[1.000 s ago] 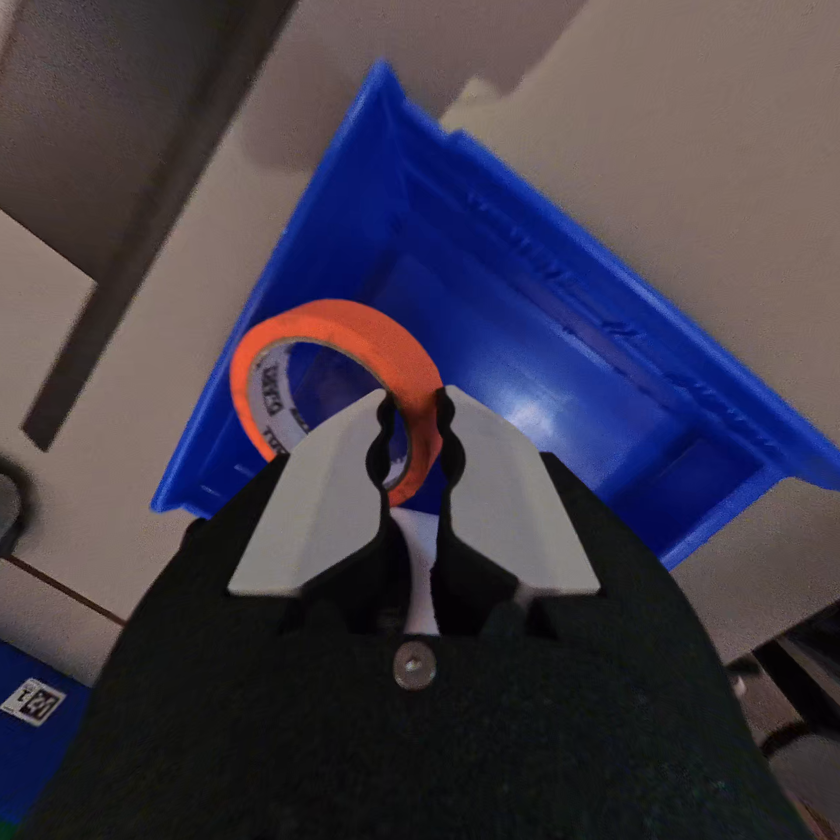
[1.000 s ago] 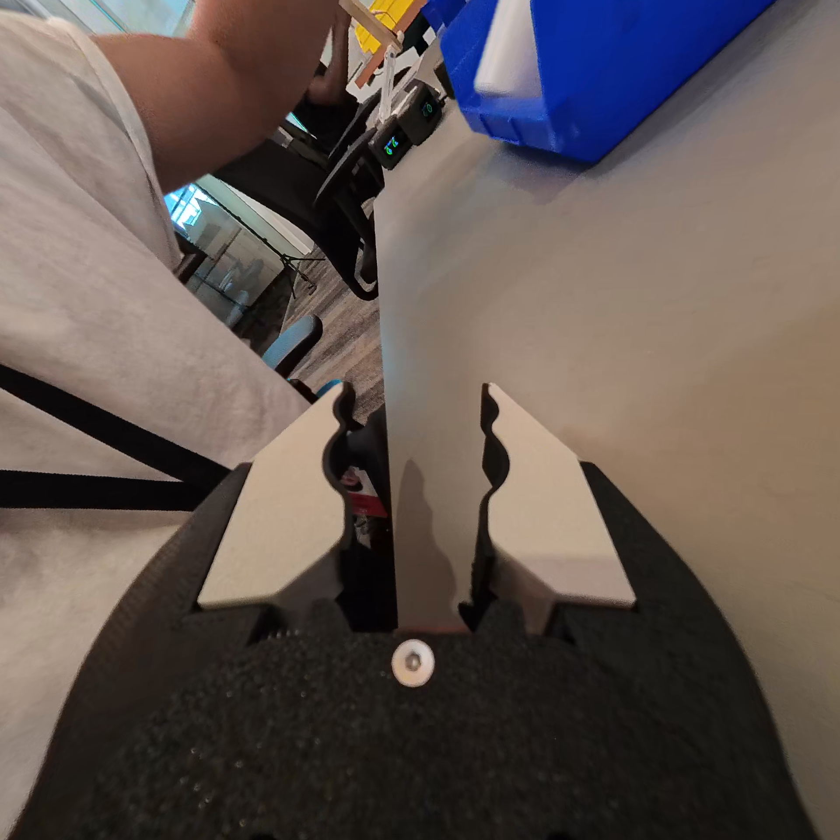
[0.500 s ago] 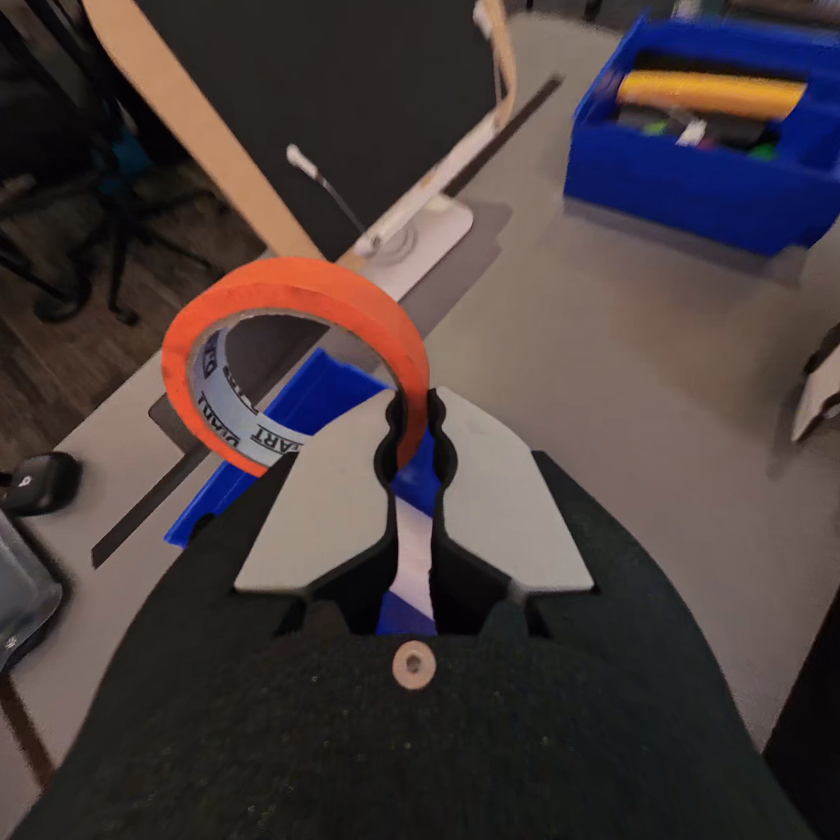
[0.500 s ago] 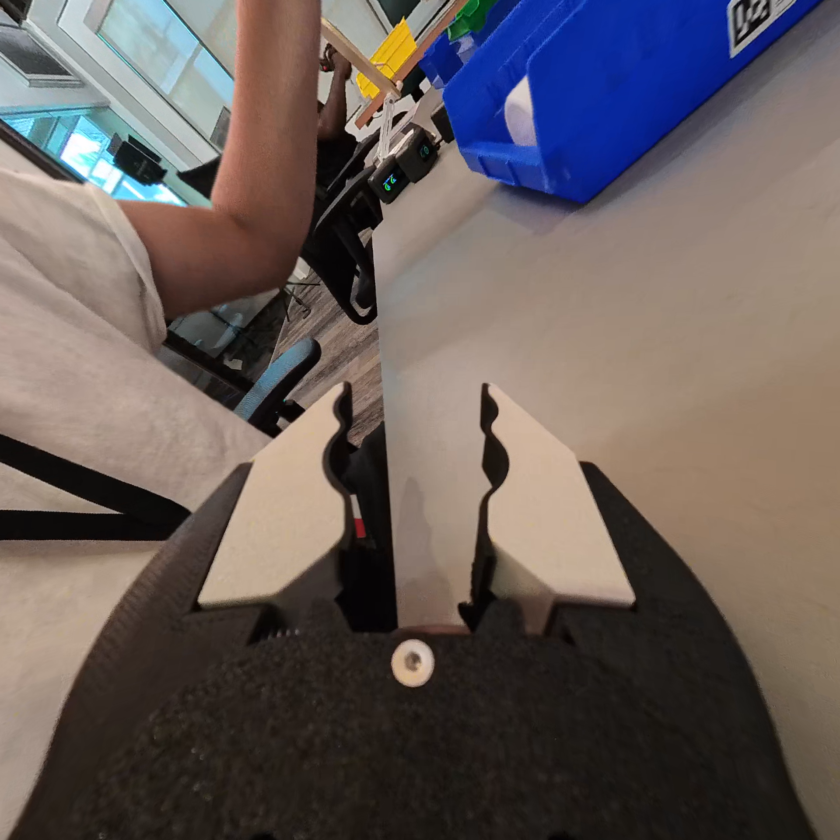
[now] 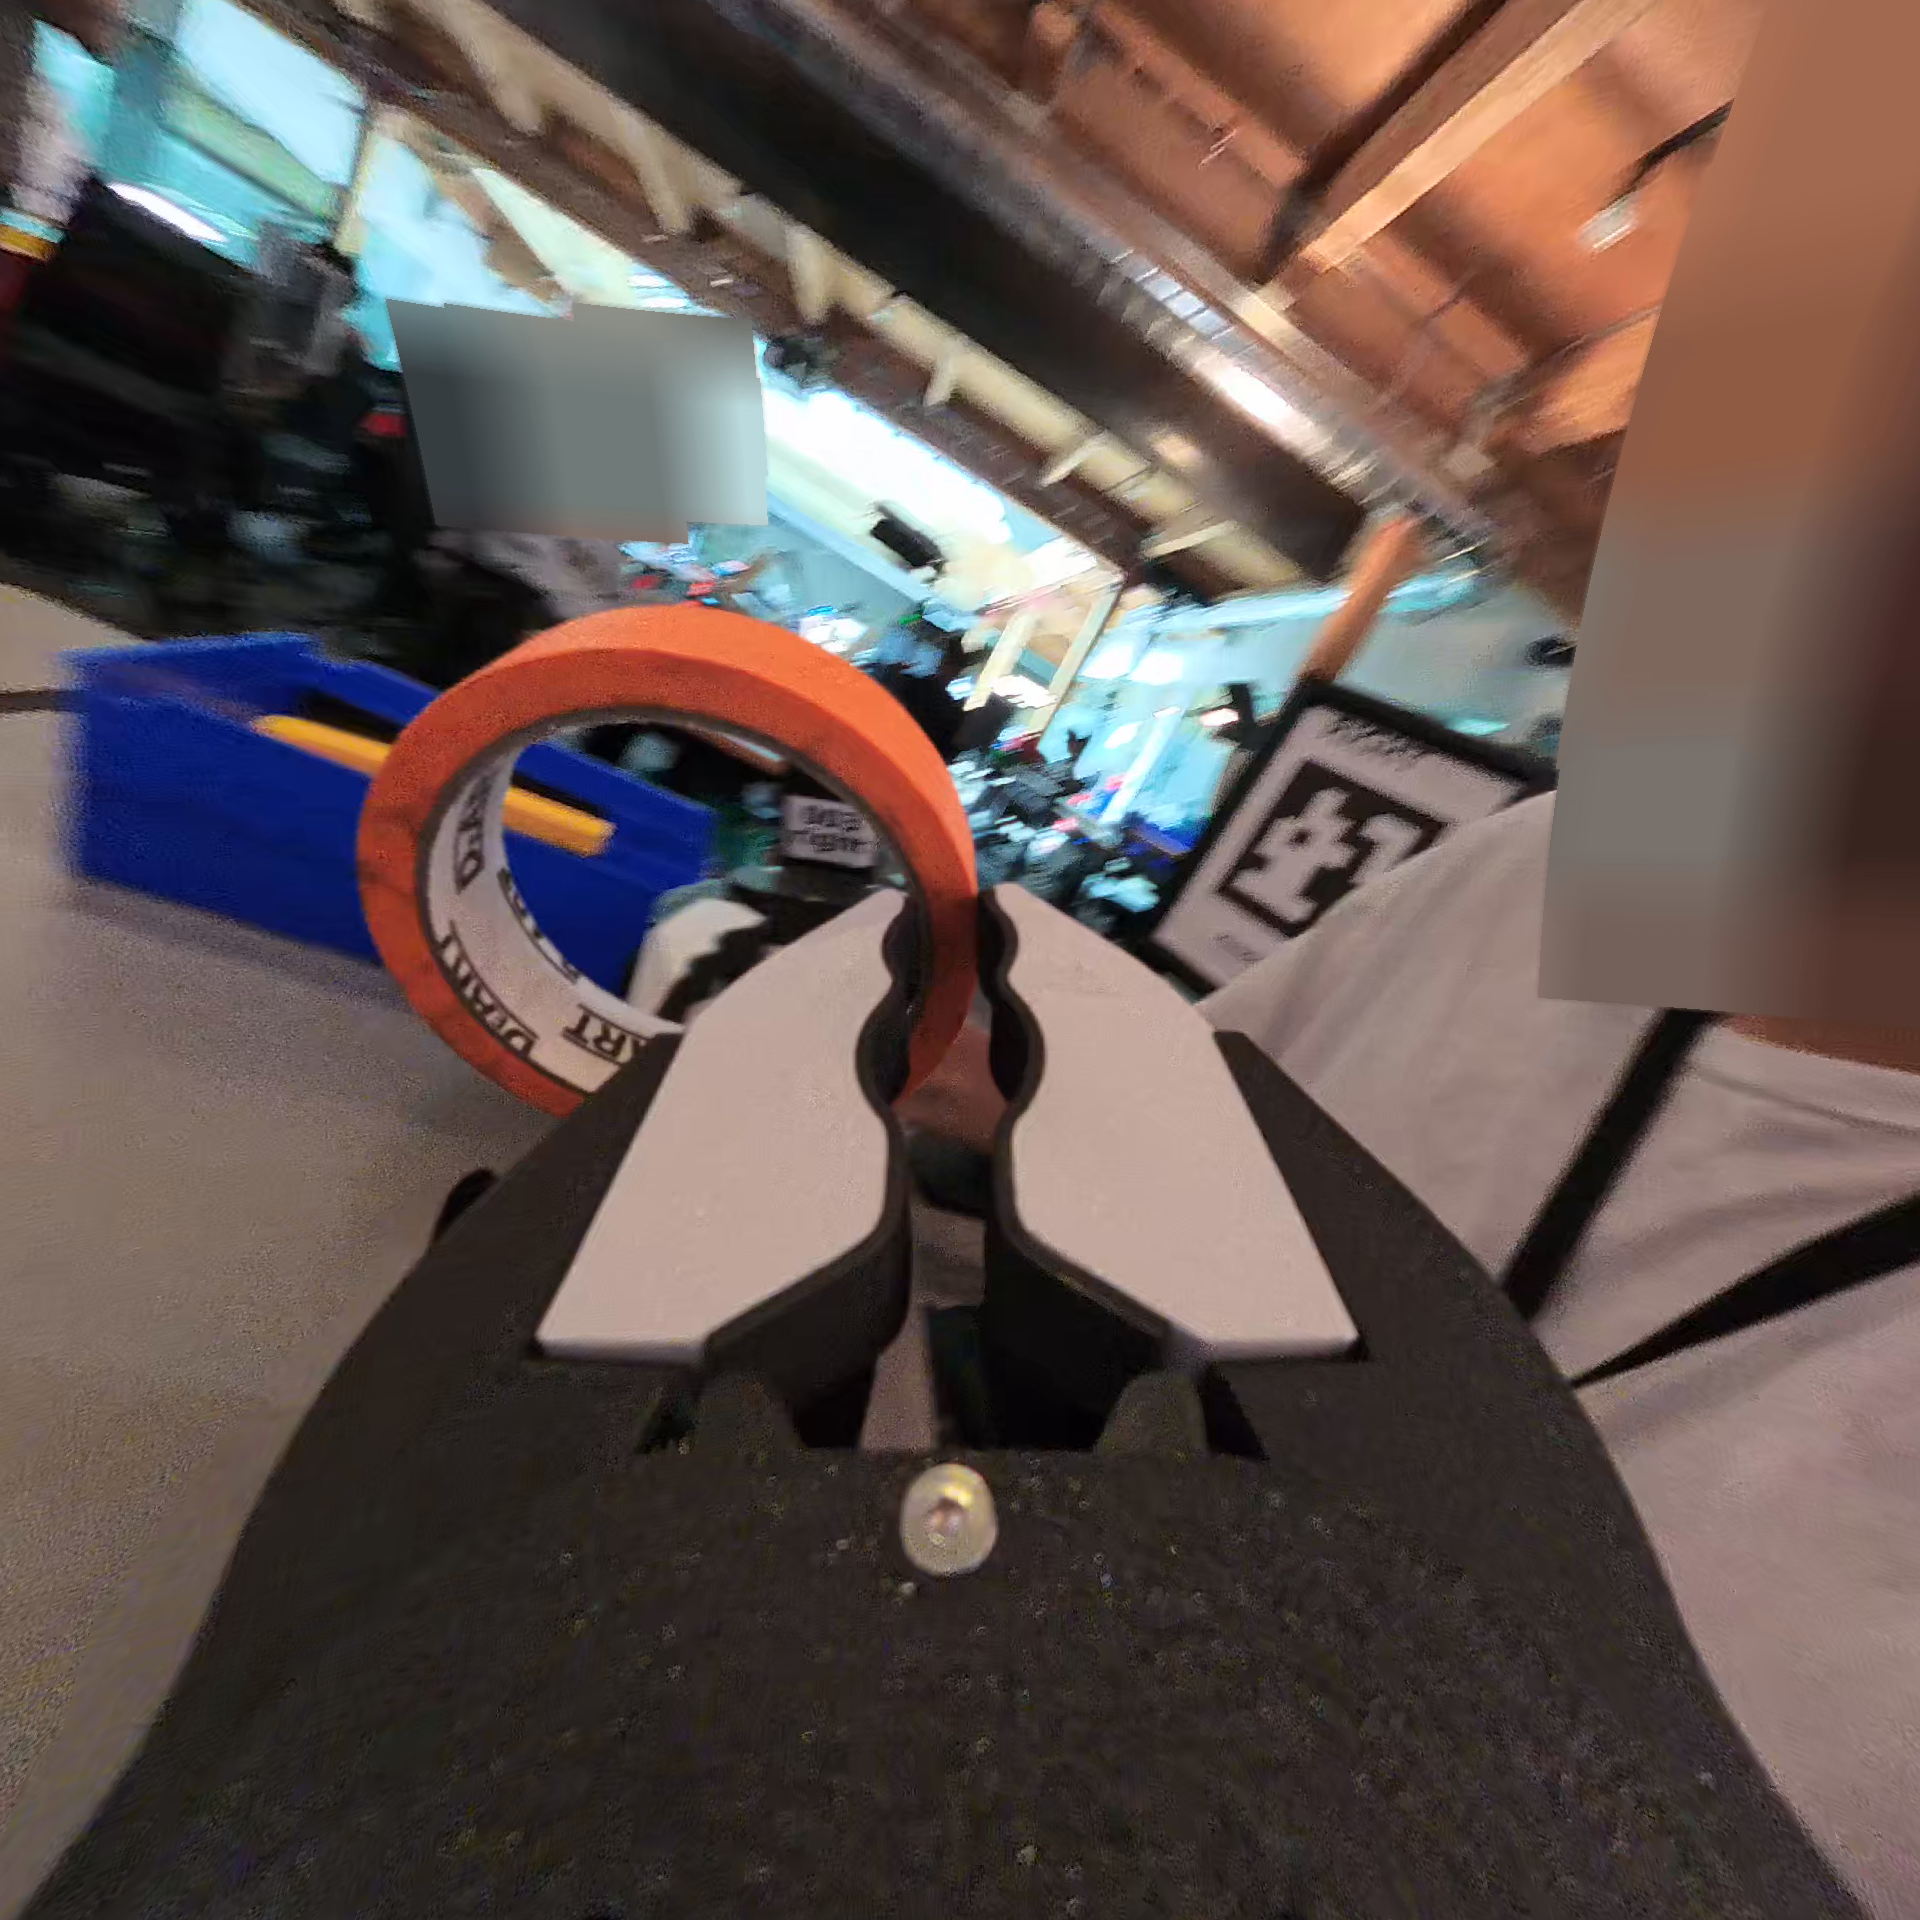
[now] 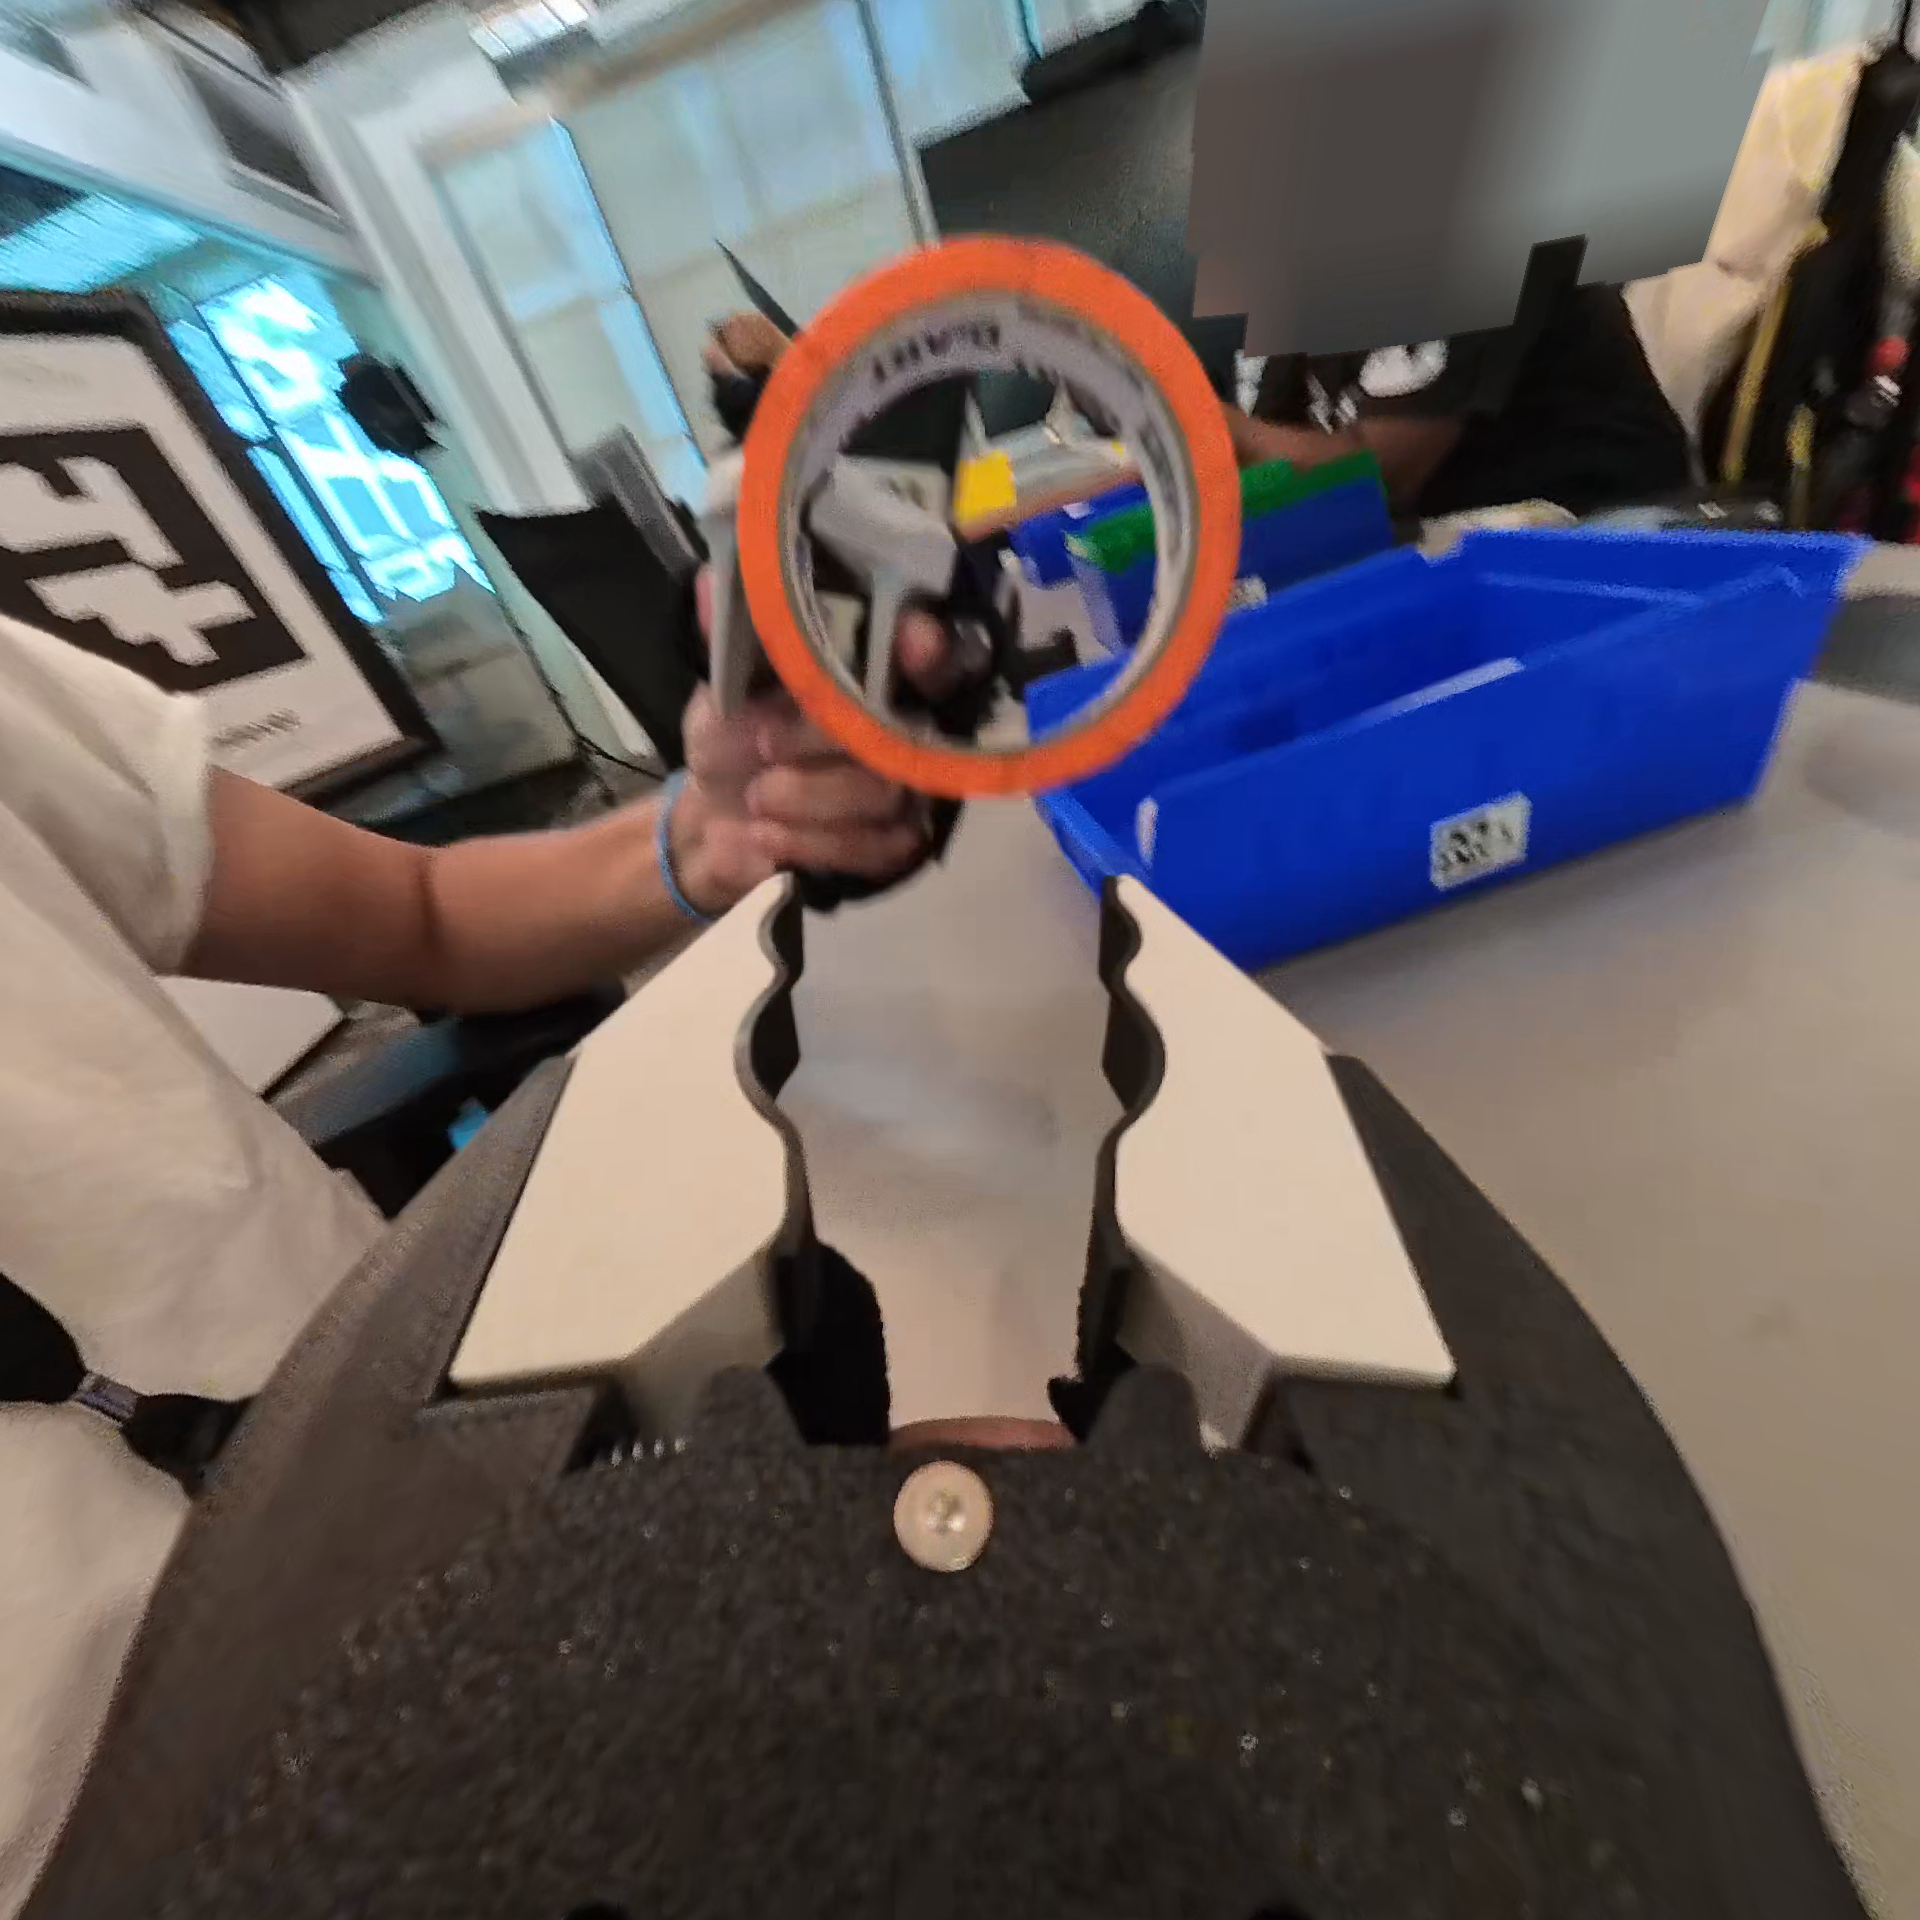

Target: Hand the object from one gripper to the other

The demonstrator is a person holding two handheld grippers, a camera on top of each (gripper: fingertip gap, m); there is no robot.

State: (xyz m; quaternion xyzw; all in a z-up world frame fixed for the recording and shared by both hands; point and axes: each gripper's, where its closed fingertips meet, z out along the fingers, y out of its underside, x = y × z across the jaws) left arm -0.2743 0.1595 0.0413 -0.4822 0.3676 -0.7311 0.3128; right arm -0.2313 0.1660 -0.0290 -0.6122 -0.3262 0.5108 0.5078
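Grey table (image 6: 1558, 1091) below; left gripper (image 5: 948, 935) clamps tape roll (image 5: 665, 665) rim, hole exposed centre-frame so gaping right gripper (image 6: 951, 935) can bite.

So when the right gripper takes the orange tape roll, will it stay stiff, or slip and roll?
The orange tape roll probably stays stiff: it keeps its round shape while the left gripper pinches its rim. It looks light, a thin hollow ring. If released on the table, it would likely roll.
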